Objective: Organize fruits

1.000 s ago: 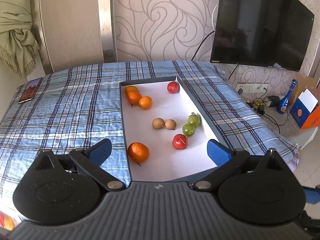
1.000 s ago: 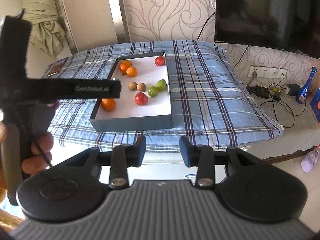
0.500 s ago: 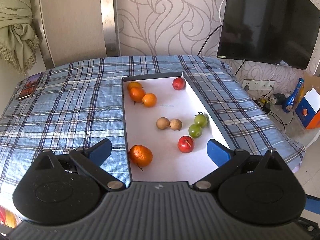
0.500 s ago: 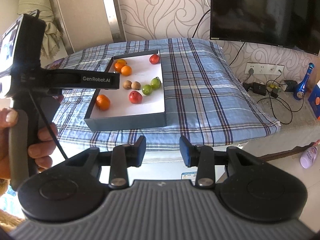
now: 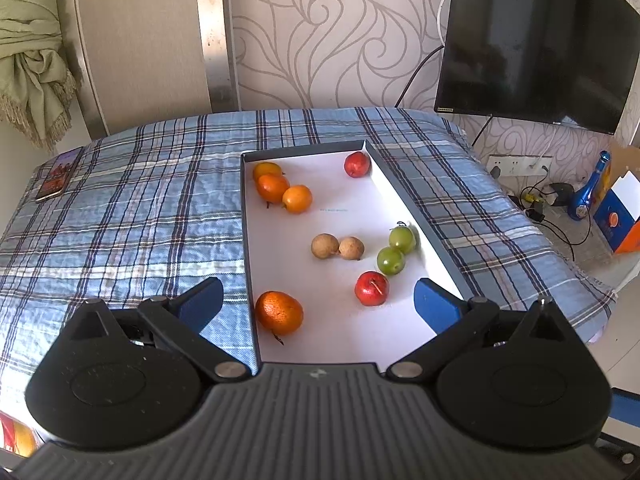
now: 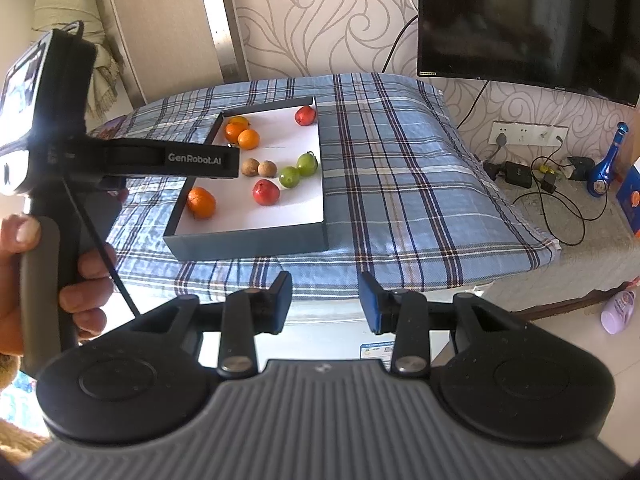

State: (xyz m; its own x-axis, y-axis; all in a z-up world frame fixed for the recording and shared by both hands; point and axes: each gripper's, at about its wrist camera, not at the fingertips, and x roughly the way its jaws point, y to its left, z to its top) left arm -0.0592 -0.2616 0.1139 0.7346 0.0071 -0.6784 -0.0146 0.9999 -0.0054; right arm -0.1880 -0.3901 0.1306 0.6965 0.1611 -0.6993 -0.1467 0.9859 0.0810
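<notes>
A shallow tray (image 5: 416,216) with dark walls and a white floor lies on the plaid cloth (image 5: 140,220). In it are three oranges (image 5: 273,187) at the far left corner and a larger orange (image 5: 279,313) near the front left. It also holds two red fruits (image 5: 372,288) (image 5: 357,164), two green ones (image 5: 390,261) and two brown ones (image 5: 325,245). My left gripper (image 5: 318,302) hangs wide open over the tray's near end, holding nothing. My right gripper (image 6: 326,302) is back from the tray (image 6: 248,244), off the cloth's front edge, narrowly open and empty. A hand (image 6: 86,284) holds the left tool's handle.
A phone (image 5: 56,174) lies on the cloth at the far left. A television (image 5: 532,44) hangs on the patterned wall. On the floor at right are cables, a blue bottle (image 5: 588,196), an orange box (image 5: 616,220) and a purple bottle (image 6: 618,312).
The left gripper has shifted slightly, and its screen has come into sight in the right wrist view. No fruit has moved. Both grippers keep the same opening.
</notes>
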